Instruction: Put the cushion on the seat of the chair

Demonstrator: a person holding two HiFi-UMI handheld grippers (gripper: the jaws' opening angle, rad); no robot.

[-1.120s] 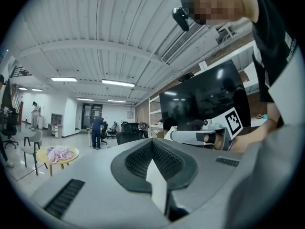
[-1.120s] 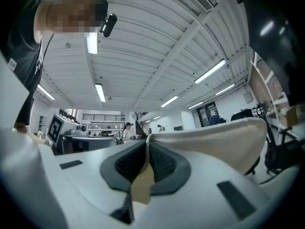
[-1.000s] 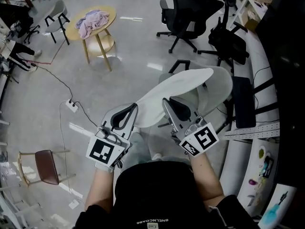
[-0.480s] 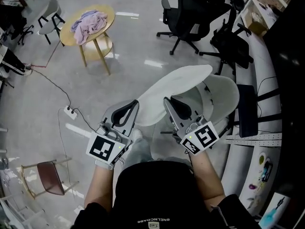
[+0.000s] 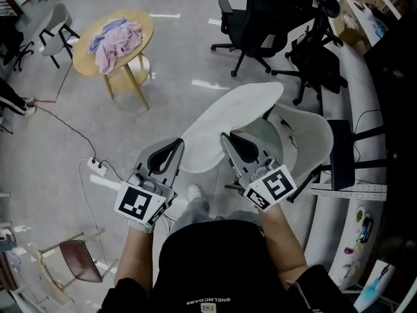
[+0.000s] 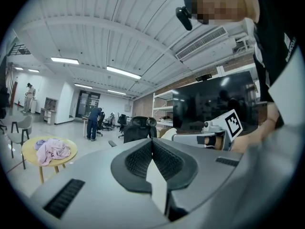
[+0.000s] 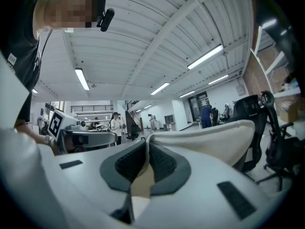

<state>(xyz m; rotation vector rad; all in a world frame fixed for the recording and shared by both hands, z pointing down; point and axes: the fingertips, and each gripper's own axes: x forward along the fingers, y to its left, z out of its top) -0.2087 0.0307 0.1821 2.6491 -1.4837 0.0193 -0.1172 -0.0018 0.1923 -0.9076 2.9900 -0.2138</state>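
Cushion (image 5: 229, 121) edge clamped by left hand-held gripper (image 5: 178, 143), right hand-held gripper (image 5: 225, 137)

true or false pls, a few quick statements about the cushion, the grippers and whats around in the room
1. Both the left gripper and the right gripper are clamped on the white cushion. True.
2. The cushion already lies flat on the seat of the white chair. False: it is held up in the air at the chair, not resting on it.
3. A pinkish cloth lies on the round wooden table. True.
4. The office chairs at the back are white. False: they are black.
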